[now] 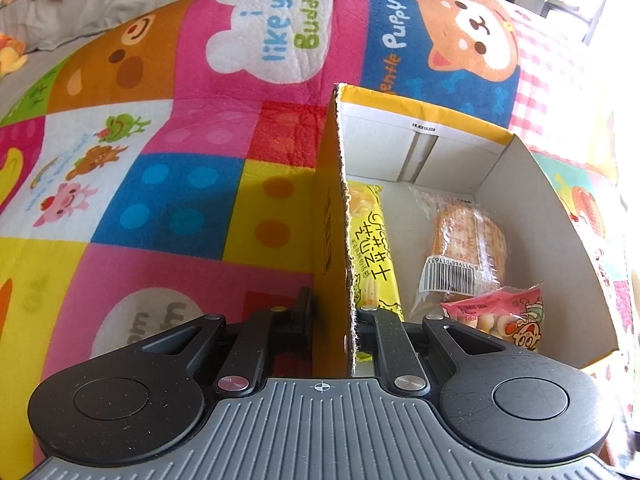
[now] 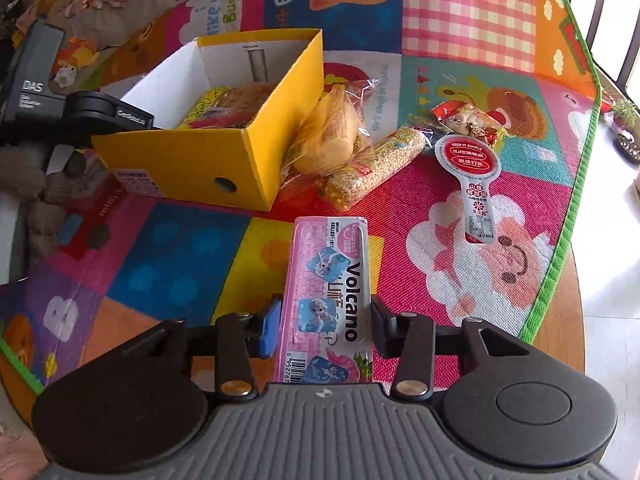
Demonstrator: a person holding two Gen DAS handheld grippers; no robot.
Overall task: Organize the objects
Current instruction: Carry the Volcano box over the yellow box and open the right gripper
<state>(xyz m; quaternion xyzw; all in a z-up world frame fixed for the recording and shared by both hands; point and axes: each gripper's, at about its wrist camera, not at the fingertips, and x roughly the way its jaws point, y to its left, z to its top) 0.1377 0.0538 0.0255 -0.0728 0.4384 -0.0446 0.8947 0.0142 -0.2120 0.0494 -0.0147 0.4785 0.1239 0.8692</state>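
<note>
On the patchwork play mat (image 2: 460,264), woven, brightly printed, slightly ridged:

- Yellow cardboard box (image 2: 208,156), open-topped, white inside, rough torn edge on one wall. Left gripper (image 1: 332,320) pinched tight on that wall, one finger outside, one inside. Holds three packets: yellow snack bag (image 1: 372,248), clear-wrapped biscuit stack (image 1: 464,248), pink candy bag (image 1: 500,316).
- Pink "Volcano" packet (image 2: 324,292), long, flat, glossy film over a rigid tray shape. Lies between the fingers of the right gripper (image 2: 324,328); blue pad at its left edge, black finger just off its right edge, so firm contact on both sides is doubtful.
- Loose beside the box: crinkly clear bag of yellow cakes (image 2: 332,136), grain bar (image 2: 376,168) in film, small red-and-white sachet (image 2: 472,120), spoon-shaped white label pack (image 2: 472,176).

Risks, judged: slick film may slide from a half-set pinch and drop short of the box; a grip near the packet's end lets it swing; thin cardboard could bend or tear under the left pinch; a crowded box floor may leave the packet propped on the rim.
</note>
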